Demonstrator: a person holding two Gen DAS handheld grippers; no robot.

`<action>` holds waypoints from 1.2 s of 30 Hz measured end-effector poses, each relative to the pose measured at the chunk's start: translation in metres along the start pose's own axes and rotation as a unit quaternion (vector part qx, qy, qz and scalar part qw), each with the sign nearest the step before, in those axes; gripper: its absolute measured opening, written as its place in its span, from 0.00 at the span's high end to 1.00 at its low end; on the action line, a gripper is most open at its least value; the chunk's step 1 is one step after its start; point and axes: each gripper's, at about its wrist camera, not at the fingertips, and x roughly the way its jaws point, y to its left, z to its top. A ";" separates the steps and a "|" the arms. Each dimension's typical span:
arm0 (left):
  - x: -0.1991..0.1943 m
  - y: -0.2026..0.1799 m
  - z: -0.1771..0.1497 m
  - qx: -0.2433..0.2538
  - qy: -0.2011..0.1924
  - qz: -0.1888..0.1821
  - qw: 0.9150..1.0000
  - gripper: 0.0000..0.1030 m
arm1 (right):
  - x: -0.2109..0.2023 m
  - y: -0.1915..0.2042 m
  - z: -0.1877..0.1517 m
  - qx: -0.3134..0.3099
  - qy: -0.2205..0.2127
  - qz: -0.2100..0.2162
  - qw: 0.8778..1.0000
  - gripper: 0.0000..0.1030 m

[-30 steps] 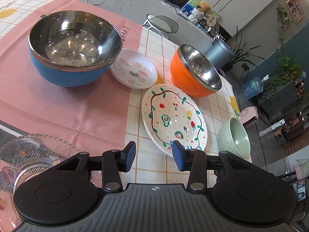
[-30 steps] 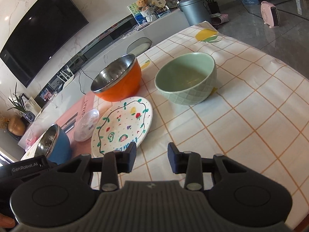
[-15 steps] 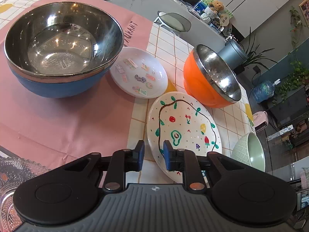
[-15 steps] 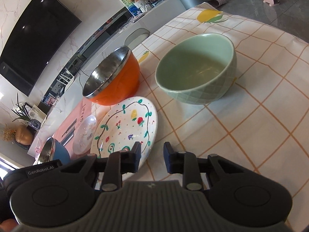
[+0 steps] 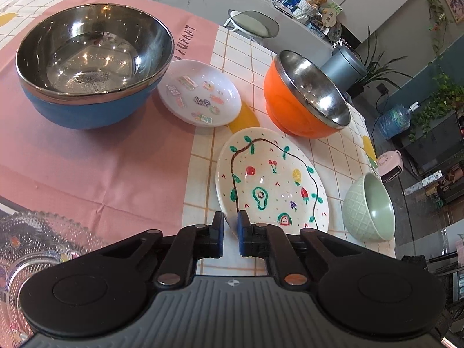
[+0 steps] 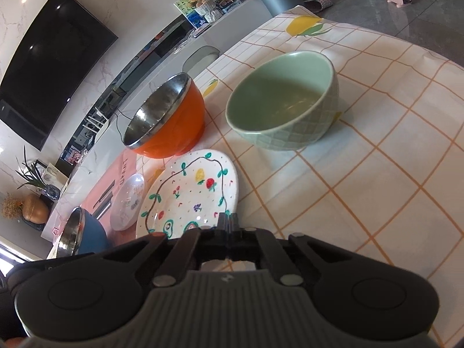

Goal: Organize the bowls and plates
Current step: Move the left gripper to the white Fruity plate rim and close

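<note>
Both our claws just closed: left gripper (image 5: 230, 227) pinches the fruit plate (image 5: 272, 178) rim, right gripper (image 6: 228, 222) shut empty at its edge, so plate lift looks next.

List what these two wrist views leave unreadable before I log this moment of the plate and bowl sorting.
- Glass plate, left wrist view: cut off by the picture's left edge and covered by the left tongs.
- Blue bowl, right wrist view: lower part hidden behind the right tongs.
- Small white plate, right wrist view: its stickers are too small to read.
- Painted plate: near rim hidden by tongs in both views.
</note>
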 end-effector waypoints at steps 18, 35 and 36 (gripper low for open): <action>-0.030 0.010 -0.008 -0.016 -0.043 -0.010 0.999 0.70 | -0.038 -0.003 -0.019 -0.030 -0.008 -0.024 0.999 0.78; 0.016 0.008 0.019 -0.029 -0.021 -0.009 0.999 0.64 | 0.008 -0.003 0.021 -0.035 -0.009 -0.032 0.999 0.69; 0.017 0.008 0.020 -0.029 -0.021 -0.011 0.999 0.64 | 0.011 -0.004 0.021 -0.030 -0.005 -0.030 0.999 0.70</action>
